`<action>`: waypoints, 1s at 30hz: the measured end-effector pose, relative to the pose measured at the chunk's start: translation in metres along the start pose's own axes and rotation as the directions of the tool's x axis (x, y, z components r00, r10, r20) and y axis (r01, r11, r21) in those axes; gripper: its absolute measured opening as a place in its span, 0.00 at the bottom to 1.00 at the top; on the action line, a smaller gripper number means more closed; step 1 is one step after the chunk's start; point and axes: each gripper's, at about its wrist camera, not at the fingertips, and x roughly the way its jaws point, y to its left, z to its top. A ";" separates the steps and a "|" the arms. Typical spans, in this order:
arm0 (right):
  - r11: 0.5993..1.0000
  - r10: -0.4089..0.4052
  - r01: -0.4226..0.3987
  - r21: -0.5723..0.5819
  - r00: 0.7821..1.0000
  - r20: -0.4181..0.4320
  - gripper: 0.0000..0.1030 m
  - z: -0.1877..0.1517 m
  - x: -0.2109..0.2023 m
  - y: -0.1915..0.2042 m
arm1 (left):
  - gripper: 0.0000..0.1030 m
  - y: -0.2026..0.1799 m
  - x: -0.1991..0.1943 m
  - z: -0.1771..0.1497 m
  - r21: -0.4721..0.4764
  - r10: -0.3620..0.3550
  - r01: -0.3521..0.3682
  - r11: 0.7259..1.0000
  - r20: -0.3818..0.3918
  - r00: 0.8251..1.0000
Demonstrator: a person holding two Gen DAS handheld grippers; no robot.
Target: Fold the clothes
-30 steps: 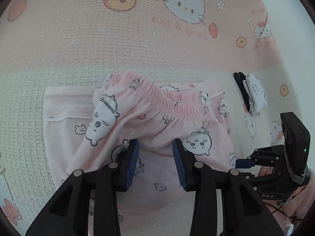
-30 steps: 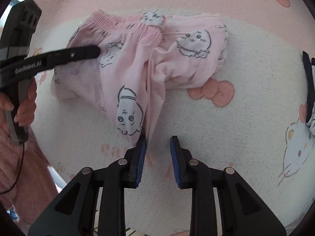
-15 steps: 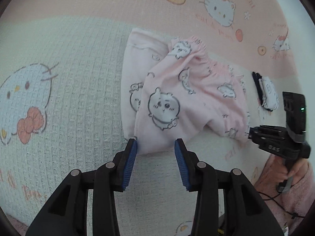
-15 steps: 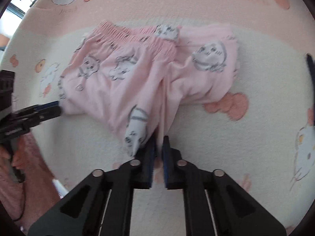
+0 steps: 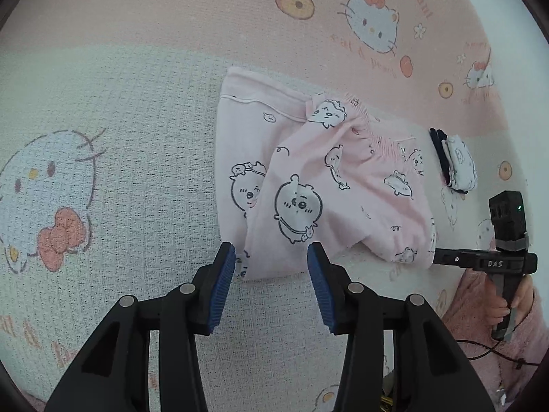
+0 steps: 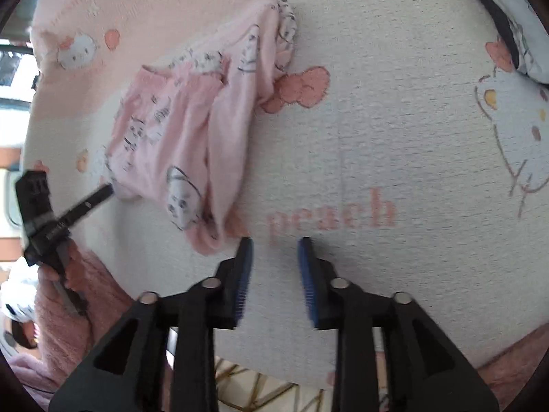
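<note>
Left wrist view shows the pink pajama shorts [image 5: 329, 189] bunched on the blanket [image 5: 120, 171], both claws, left [image 5: 271, 267] and right [image 6: 275, 257], apart and empty, so the loose folds may slump.

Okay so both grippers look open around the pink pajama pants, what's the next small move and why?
Probably ease the left gripper forward and close on the near hem of the pink pajama pants. Its jaws stand open just short of that edge, and the right gripper is open, beside the cloth, holding nothing.
</note>
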 end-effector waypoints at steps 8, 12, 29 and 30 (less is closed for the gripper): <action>0.985 -0.061 0.069 -0.160 0.997 0.053 0.05 0.001 0.061 0.073 | 0.11 -0.016 0.011 -0.005 0.078 0.095 -0.094 0.993 -0.016 0.995; 0.985 -0.052 0.061 -0.159 0.997 0.061 0.02 0.002 0.055 0.073 | 0.08 -0.022 -0.002 0.003 0.159 0.055 -0.048 0.986 -0.041 0.998; 0.953 -0.107 0.144 -0.267 0.983 0.148 0.52 0.054 -0.015 0.067 | 0.30 -0.037 -0.038 0.017 0.279 0.081 -0.041 0.959 -0.132 0.988; 0.943 -0.112 0.156 -0.293 0.981 0.161 0.62 0.059 -0.015 0.073 | 0.50 -0.039 -0.044 0.025 0.252 0.043 -0.019 0.968 -0.092 0.995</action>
